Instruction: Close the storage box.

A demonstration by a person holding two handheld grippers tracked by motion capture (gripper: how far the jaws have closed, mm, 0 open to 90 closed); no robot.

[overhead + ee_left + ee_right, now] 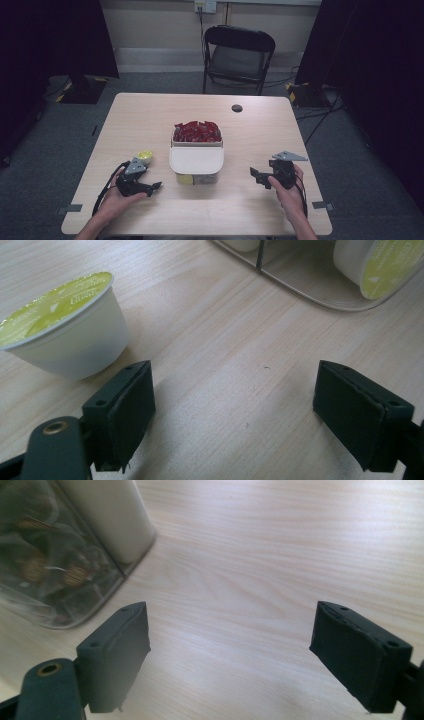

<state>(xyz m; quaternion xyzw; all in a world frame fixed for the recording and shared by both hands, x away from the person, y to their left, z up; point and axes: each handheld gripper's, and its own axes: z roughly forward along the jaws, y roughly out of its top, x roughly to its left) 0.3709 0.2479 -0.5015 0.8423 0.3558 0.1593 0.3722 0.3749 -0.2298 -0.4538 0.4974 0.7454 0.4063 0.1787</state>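
Note:
A clear divided box [196, 159] stands mid-table, with red packets [197, 132] in its far part and a white lid [196, 160] lying across its middle. One white pod with a yellow-green foil top [145, 157] sits on the table left of the box. My left gripper [154, 187] lies just in front of that pod, jaws open and empty, pointing right toward the box. In the left gripper view the pod [65, 330] is beside the left jaw, apart from it, and another pod [375, 262] lies inside the box [320, 292]. My right gripper [255, 176] stands open and empty to the right of the box.
The wooden table [150, 115] has a small dark round hole [237, 108] near its far edge. A black folding chair [237, 55] stands behind it. In the right gripper view the box corner [55, 580] and white lid [107, 515] lie up and left of the jaws.

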